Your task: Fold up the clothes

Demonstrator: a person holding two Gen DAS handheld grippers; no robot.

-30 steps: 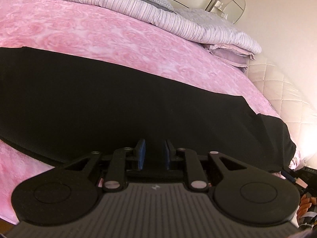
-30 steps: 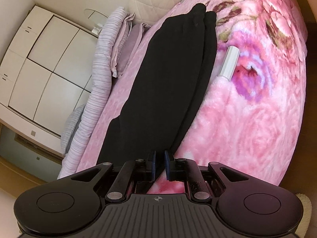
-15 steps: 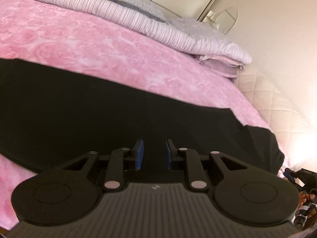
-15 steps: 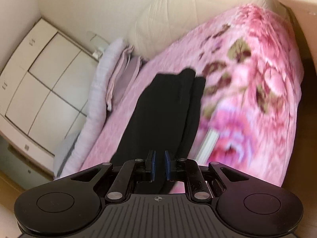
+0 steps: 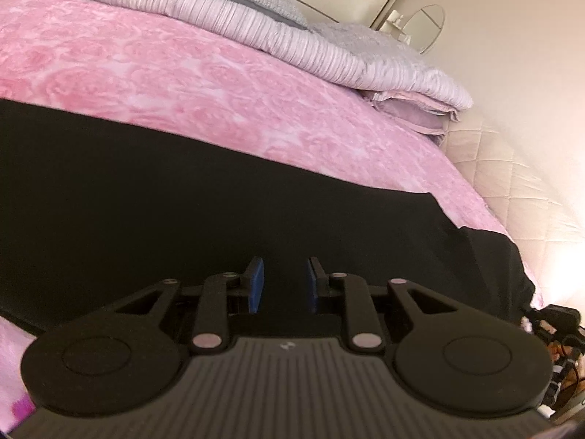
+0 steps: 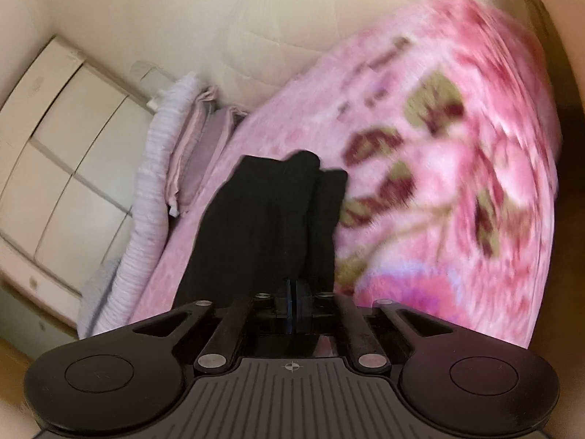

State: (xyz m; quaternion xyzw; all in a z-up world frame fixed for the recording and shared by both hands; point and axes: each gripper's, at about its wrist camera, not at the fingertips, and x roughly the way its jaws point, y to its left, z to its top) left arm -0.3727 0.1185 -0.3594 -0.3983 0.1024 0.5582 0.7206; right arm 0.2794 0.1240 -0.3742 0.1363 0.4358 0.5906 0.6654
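No readable text, numbers or brand names anywhere. Only marks: a small pale logo glyph on the ribbed black housing of the left gripper [image 5: 282, 286], and a crosshair-circle symbol on the right gripper [image 6: 292, 294] housing.

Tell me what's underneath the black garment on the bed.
The black garment lies on a pink floral blanket, which shows on all sides of it. Whatever sits directly beneath the dark cloth is covered and cannot be seen.
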